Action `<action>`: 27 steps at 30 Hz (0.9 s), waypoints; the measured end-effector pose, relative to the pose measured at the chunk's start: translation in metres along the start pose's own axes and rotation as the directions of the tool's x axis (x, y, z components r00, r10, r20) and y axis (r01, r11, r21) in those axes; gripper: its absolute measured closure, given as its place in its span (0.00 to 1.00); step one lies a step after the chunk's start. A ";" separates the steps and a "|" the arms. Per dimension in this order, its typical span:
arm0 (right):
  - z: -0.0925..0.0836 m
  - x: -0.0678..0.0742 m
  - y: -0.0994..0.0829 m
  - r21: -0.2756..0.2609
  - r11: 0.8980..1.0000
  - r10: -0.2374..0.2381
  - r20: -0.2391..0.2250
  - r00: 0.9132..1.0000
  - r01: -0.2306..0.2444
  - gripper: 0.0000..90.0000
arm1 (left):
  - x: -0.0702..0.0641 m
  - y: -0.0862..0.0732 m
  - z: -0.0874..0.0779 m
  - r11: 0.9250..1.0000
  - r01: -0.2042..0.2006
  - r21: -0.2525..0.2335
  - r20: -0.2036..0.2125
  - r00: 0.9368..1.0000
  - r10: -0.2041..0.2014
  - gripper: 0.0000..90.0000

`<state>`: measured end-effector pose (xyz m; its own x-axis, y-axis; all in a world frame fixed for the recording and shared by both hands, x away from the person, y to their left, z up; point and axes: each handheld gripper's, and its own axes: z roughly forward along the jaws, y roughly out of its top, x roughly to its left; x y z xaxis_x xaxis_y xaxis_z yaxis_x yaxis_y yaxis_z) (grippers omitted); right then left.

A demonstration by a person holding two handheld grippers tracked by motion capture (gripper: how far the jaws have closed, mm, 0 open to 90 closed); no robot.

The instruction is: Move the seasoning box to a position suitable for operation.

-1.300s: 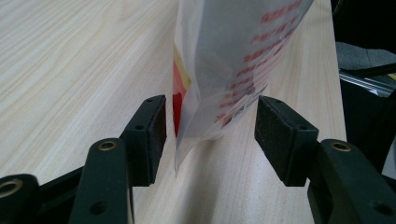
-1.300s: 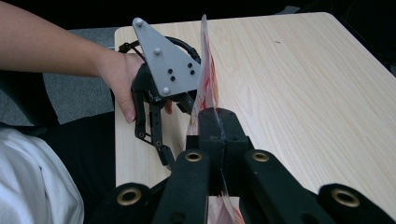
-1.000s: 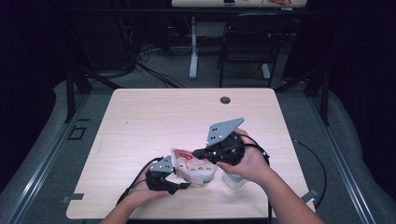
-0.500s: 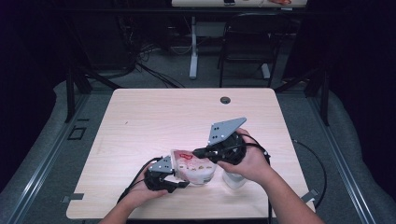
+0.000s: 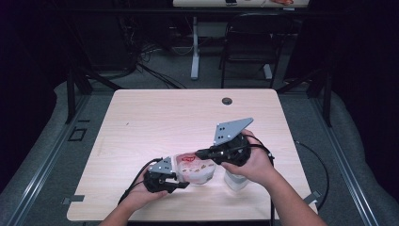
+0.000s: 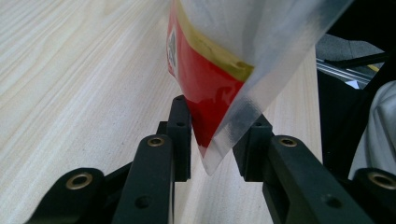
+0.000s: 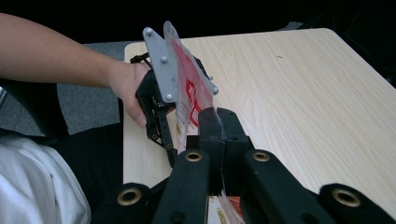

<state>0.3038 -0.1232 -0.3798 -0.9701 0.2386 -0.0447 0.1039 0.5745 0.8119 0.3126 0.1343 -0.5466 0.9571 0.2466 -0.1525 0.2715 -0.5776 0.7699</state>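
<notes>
Clear plastic, printed red and gold: the snack bag point(image 5: 194, 168) is hanging low in the high view, just above the worktop point(image 5: 155, 122), its long axis running left-right. The left gripper point(image 6: 212, 140) has just been closing around its corner, pads not yet pressing. The right gripper point(image 7: 219, 140) is clamping the opposite edge, so a two-sided hold looks near

Both forearms come in over the near edge of the table point(image 5: 141, 117). The left gripper point(image 5: 181, 184) lies low near that edge, its jaws having just been closing, with a gap still left between them. The right gripper point(image 5: 200, 153) sits farther in over the table and higher (its grey plate tilted up), jaws pressed together.
</notes>
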 end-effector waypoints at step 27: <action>0.003 0.002 0.002 -0.018 1.000 -0.007 0.013 1.000 0.007 1.00 | 0.001 0.002 0.012 0.996 -0.017 -0.082 -0.022 1.000 0.015 0.60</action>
<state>0.3027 -0.1194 -0.3796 -0.9678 0.2451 -0.0581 0.0930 0.5618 0.8220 0.3157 0.1240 -0.5524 0.9587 0.2546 -0.1271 0.2459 -0.5161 0.8205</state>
